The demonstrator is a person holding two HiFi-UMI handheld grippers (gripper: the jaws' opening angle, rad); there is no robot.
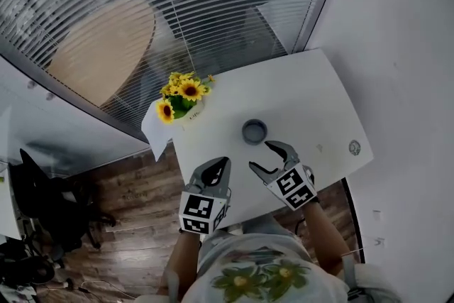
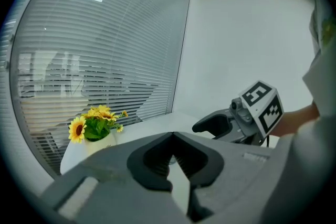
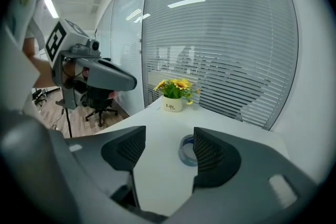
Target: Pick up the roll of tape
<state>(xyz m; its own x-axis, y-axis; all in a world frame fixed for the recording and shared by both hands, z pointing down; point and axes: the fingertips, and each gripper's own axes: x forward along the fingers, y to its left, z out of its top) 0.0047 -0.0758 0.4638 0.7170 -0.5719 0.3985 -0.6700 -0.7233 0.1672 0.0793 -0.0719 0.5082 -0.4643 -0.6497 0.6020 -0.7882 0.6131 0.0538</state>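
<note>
The roll of tape (image 1: 254, 131) is a small grey-blue ring lying flat near the middle of the white table (image 1: 312, 96). My right gripper (image 1: 266, 156) is open just short of it, on the near side, with nothing between its fingers. In the right gripper view the tape (image 3: 186, 151) lies ahead, partly hidden behind the right-hand pad (image 3: 210, 157) of my right gripper (image 3: 168, 144). My left gripper (image 1: 221, 165) hovers over the table's near edge, left of the right one, shut and empty. The left gripper (image 2: 173, 136) blocks the tape in its own view.
A white pot of sunflowers (image 1: 183, 99) stands at the table's far left corner, also seen as the pot (image 3: 173, 98) beyond the tape. A small round disc (image 1: 354, 147) lies near the right edge. Glass with blinds runs behind the table. An office chair (image 1: 42, 202) stands on the wooden floor at left.
</note>
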